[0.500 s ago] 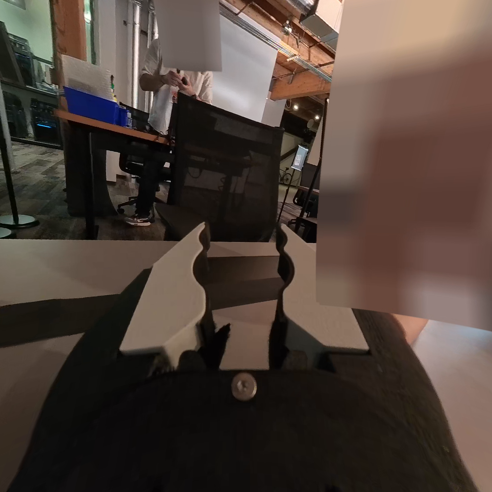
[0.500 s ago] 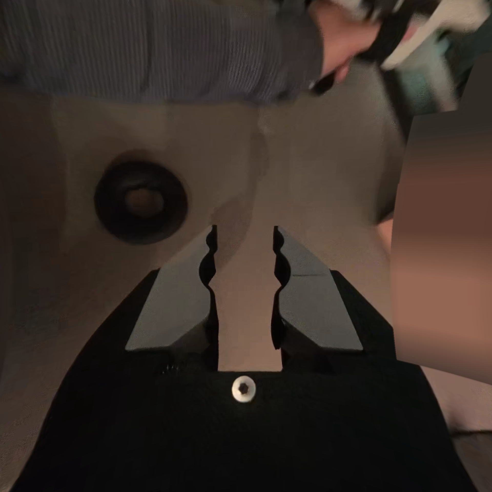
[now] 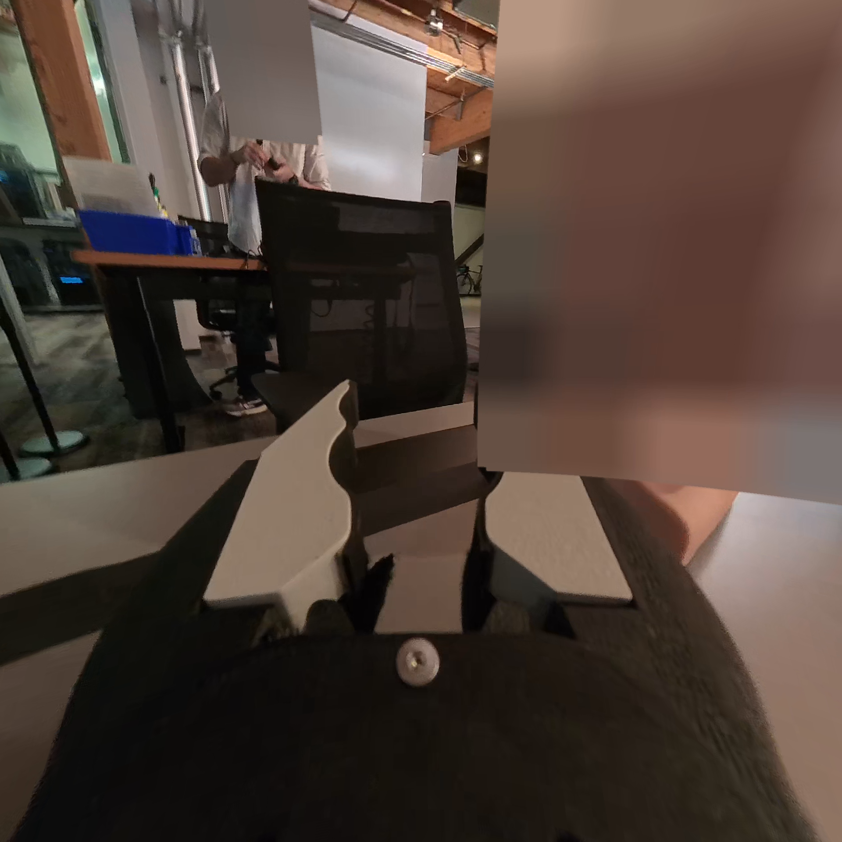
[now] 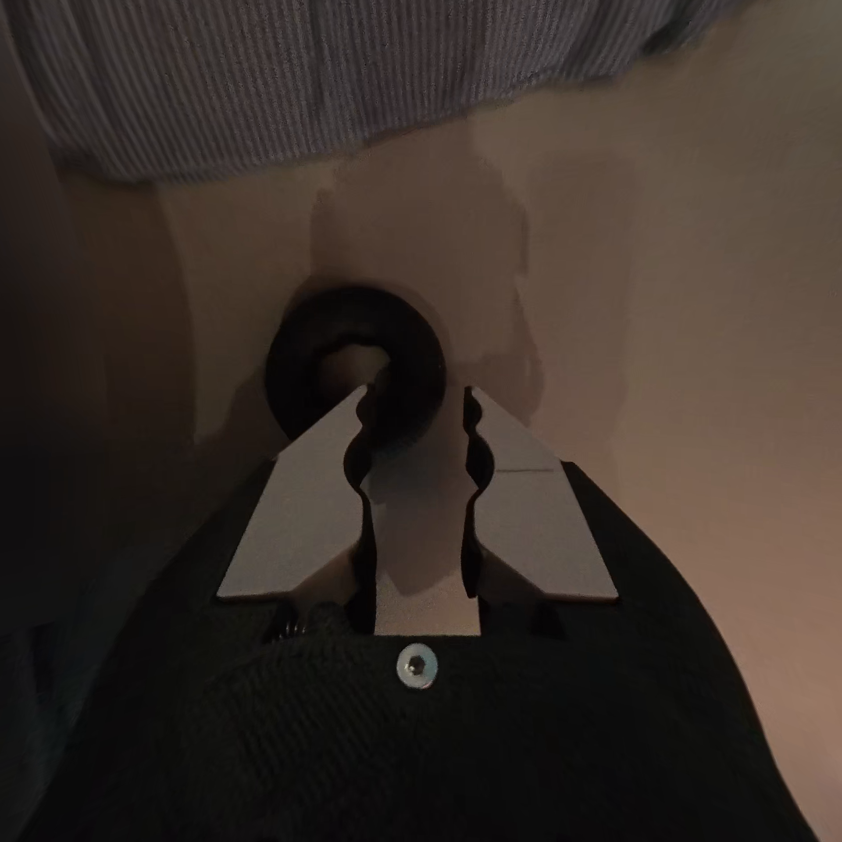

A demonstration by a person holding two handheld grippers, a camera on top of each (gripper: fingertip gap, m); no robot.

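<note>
left wrist view: set low over the pale matte tabletop (image 3: 91, 515), aimed level across it toward a black mesh office chair (image 3: 364, 296) | right wrist view: aimed steeply down, held close above a black rubber ring (image 4: 355, 364) | shared: only the tabletop is seen by both

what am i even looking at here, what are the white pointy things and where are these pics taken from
They are the two fingers of a hand-held gripper; a person carries one in each hand, with a camera on each looking forward along the fingers.

In the left wrist view, the left gripper is open and empty, low over a pale table. Beyond it stand a black mesh office chair, a desk with a blue bin, and a person.

In the right wrist view, the right gripper points down at the table, open and empty. A black ring lies at its fingertips, partly behind one finger. A ribbed grey sleeve crosses the top.
</note>
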